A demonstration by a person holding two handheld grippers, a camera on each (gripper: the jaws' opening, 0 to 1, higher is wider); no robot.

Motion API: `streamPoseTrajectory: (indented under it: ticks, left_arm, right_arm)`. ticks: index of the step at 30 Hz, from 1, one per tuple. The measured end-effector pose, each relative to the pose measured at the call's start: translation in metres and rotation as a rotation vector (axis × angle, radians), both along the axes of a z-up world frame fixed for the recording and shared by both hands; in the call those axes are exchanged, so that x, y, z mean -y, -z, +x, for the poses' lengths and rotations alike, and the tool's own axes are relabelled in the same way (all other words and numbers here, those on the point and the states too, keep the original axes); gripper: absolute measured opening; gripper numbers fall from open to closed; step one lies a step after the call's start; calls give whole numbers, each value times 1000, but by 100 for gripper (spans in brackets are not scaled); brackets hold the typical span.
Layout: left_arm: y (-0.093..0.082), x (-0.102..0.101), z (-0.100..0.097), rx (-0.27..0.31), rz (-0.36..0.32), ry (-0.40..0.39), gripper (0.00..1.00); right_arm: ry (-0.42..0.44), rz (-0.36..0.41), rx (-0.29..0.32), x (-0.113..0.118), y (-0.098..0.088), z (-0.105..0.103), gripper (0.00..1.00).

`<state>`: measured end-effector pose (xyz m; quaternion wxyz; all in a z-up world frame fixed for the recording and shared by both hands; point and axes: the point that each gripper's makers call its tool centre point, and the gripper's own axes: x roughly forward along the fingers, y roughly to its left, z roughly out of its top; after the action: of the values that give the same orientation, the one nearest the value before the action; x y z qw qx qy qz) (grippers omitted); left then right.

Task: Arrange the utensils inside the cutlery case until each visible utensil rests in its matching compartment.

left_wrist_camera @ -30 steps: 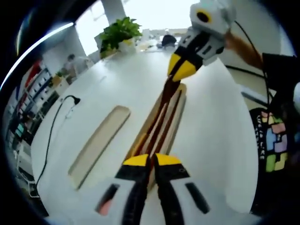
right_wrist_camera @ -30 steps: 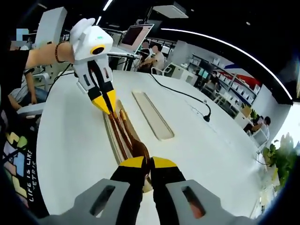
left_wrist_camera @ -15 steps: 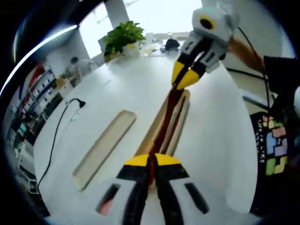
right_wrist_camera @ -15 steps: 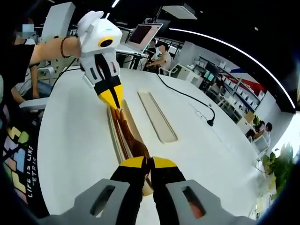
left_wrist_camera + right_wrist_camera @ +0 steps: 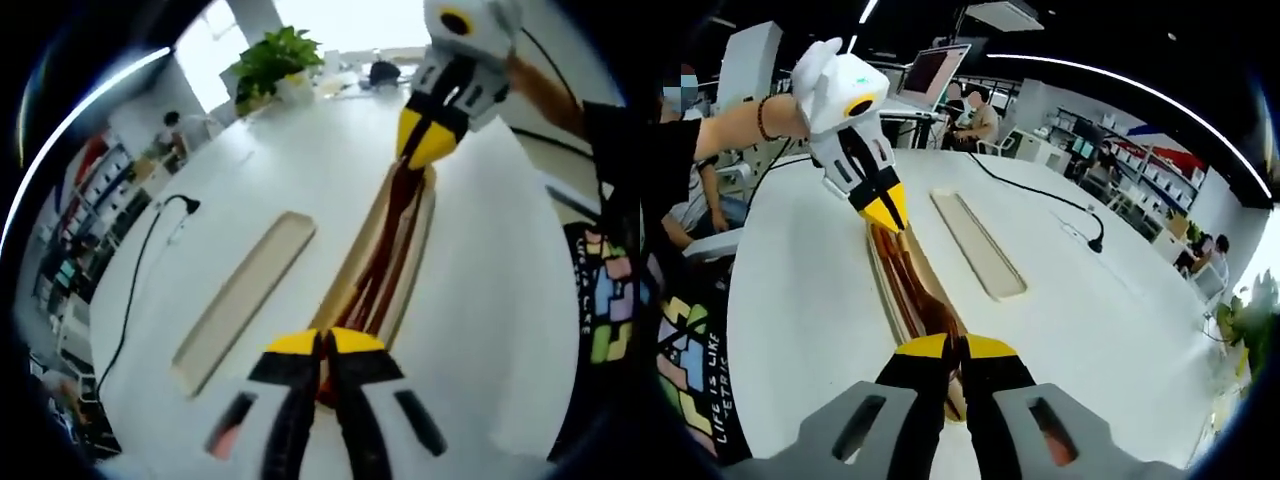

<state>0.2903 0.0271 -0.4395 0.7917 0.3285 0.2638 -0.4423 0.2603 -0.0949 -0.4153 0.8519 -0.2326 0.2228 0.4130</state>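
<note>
A dark brown utensil (image 5: 385,250) is lying lengthwise along the open wooden cutlery case (image 5: 418,250) on the white table (image 5: 300,170), and both tools are gripping it: the left gripper (image 5: 322,345) is pinching its near end with jaws closed narrow, while the right gripper (image 5: 428,150) is clamping the far end. The placing step appears to be under way; next, the person probably needs to lower the piece squarely into its slot and release. The case's lid (image 5: 245,300) is resting just beside the case.

A leafy green potted plant (image 5: 272,62) is seen at the upper left of the left gripper view, and a black power cable (image 5: 133,275) is draped across the round white table (image 5: 300,160).
</note>
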Motion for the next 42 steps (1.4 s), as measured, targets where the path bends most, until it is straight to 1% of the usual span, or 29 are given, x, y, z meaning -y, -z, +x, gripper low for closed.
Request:
streamPoseTrajectory:
  ticks: [1, 3, 5, 8, 10, 11, 12, 14, 16, 17, 18, 20, 21, 24, 26, 28, 31, 34, 38, 40, 42]
  left_arm:
    - [0, 1, 0, -3, -6, 6, 4]
    - [0, 4, -3, -19, -26, 19, 10]
    - [1, 4, -4, -33, -29, 18, 12]
    - [1, 5, -6, -33, -25, 27, 14]
    - [-1, 6, -6, -26, -27, 27, 13]
    - [-2, 6, -6, -32, -29, 28, 12]
    - [-2, 7, -7, -38, -33, 27, 11]
    - [-1, 7, -10, -58, -28, 31, 6]
    - [-1, 7, -13, -77, -23, 29, 4]
    - [-1, 7, -12, -79, -17, 30, 4]
    - [-1, 6, -12, -77, -10, 30, 4]
    - [-2, 6, -11, -71, -2, 30, 4]
    - [-3, 6, -10, -71, -2, 29, 4]
    - [-3, 7, -11, -81, -9, 30, 4]
    - [-1, 8, -11, -82, -3, 31, 4]
    - [-1, 8, -10, -81, 1, 32, 2]
    - [0, 9, -11, -99, -3, 30, 1]
    - [1, 10, -10, -106, -4, 28, 1]
    - [1, 10, -6, -119, -13, 19, 1]
    - [3, 10, -6, -130, -18, 18, 1]
    - [9, 11, -7, -134, -22, 19, 1]
  right_arm:
    - [4, -5, 2, 2, 0, 1, 3]
    - [1, 4, -1, 3, 1, 0, 2]
    - [-8, 17, -10, 2, 1, -1, 2]
    - [-14, 7, -17, 3, 2, -3, 2]
    - [-38, -1, 6, 2, 0, -2, 3]
    - [-38, -18, -5, 4, 3, -3, 3]
    - [-34, -14, -13, 4, 3, -3, 3]
    - [-34, 11, -54, 3, 5, -4, 3]
    - [-36, 13, -73, 4, 7, -2, 3]
    - [-37, 13, -99, 4, 9, -2, 3]
    - [-38, 22, -101, 3, 9, -1, 3]
    - [-51, 40, -132, 2, 9, -2, 3]
    - [-47, 54, -137, 3, 7, 0, 3]
    - [-49, 43, -158, 3, 12, 1, 3]
    - [-50, 40, -189, 3, 16, 0, 3]
    - [-54, 35, -185, 3, 18, 2, 3]
    - [-66, 20, -219, 4, 25, 3, 3]
    - [-68, 17, -224, 4, 27, 5, 3]
    - [-82, -11, -198, 4, 28, 5, 4]
    - [-104, -41, -210, 5, 31, 1, 6]
    - [-98, -41, -191, 6, 29, 3, 9]
